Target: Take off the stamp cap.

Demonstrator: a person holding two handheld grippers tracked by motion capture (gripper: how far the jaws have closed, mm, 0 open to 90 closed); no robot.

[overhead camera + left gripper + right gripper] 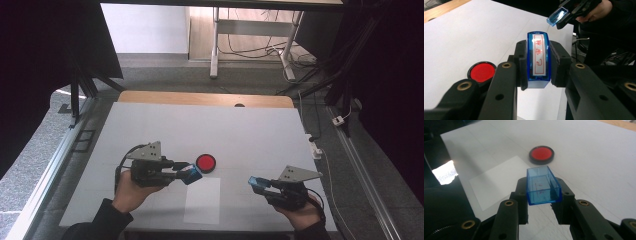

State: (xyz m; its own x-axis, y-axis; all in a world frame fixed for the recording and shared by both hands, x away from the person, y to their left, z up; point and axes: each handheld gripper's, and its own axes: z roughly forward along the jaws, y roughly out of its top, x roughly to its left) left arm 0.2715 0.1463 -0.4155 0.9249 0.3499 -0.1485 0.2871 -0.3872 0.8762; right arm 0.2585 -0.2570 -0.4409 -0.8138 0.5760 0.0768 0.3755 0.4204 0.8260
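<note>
My left claw (538,63) clamped on blue stamp body (538,58), held by long side walls, above table (165,125) just beside red ink pad (205,162). Right claw (543,188) clamped on clear blue stamp cap (543,185), hollow side up, well apart to right. I judge both light, rigid, slick plastic; cap thin-walled, so grip flat sides gently. Left gripper view shows red characters on stamp face; high view shows white paper sheet (202,200) between claws.
</note>
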